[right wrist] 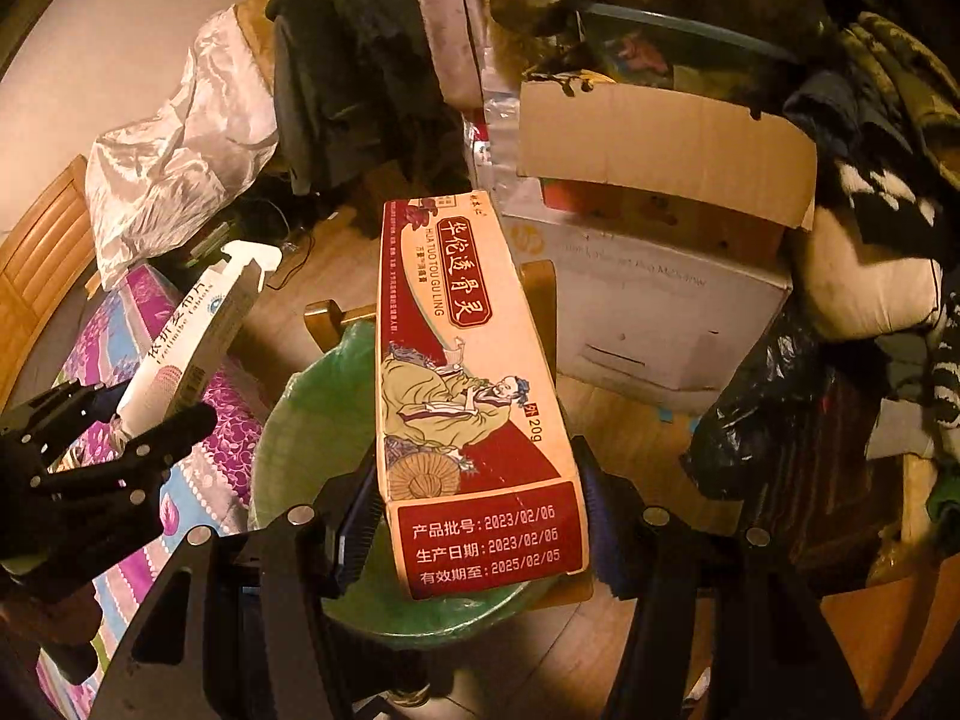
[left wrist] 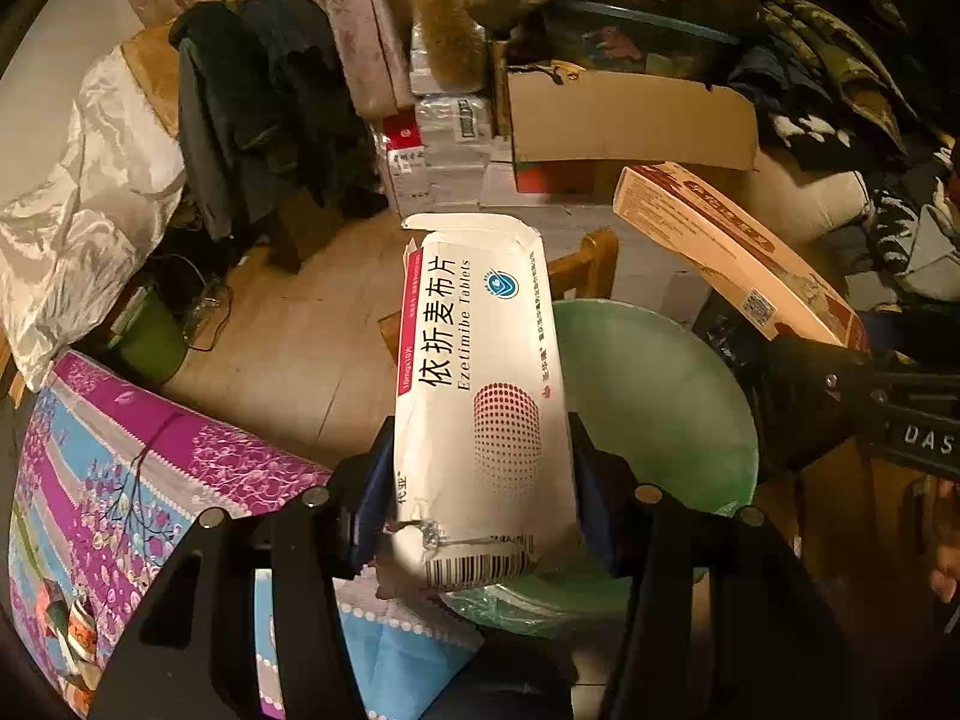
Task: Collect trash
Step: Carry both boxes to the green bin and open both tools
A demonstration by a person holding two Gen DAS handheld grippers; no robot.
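My left gripper (left wrist: 480, 480) is shut on a white Ezetimibe tablet box (left wrist: 480, 384) with an open end flap, held above the green-lined trash bin (left wrist: 660, 408). The box also shows in the right wrist view (right wrist: 186, 342), with the left gripper (right wrist: 114, 450). My right gripper (right wrist: 477, 516) is shut on an orange and red ointment box (right wrist: 468, 384), held over the same bin (right wrist: 306, 438). That box shows at the right of the left wrist view (left wrist: 738, 252).
A purple floral cloth (left wrist: 120, 480) covers the surface at left. A wooden chair (left wrist: 591, 261) stands behind the bin. Cardboard boxes (right wrist: 660, 150), a black bag (right wrist: 774, 408) and piled clothes crowd the right. A chair draped in dark clothes (left wrist: 258, 108) stands at the back.
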